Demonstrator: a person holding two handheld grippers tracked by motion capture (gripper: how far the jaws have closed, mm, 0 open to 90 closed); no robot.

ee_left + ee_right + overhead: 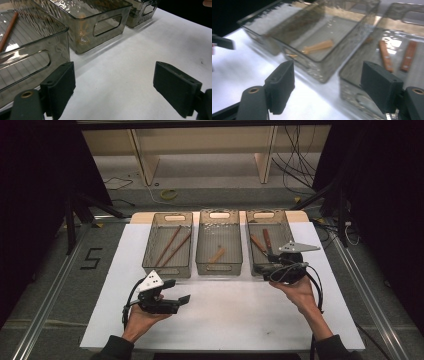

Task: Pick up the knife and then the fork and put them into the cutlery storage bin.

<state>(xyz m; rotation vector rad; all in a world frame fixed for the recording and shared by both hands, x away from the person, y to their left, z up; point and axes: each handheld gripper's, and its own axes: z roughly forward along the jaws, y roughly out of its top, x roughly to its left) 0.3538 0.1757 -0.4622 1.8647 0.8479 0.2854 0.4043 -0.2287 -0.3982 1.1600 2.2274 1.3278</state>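
A white tabletop [225, 315] is carrying three clear bins side by side along its far half: a left bin [168, 268], a middle bin [219, 266] and a right bin [254, 227].

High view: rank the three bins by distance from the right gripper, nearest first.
From the right gripper:
1. Right bin, at its near edge, holding two short brown pieces.
2. Middle bin, next over to the left.
3. Left bin, farthest, holding two long sticks.

Overhead light bright on white worktop [225, 315], surroundings dark. Glare on bin walls [75, 10]. Right gripper view motion-blurred (left one sharp).
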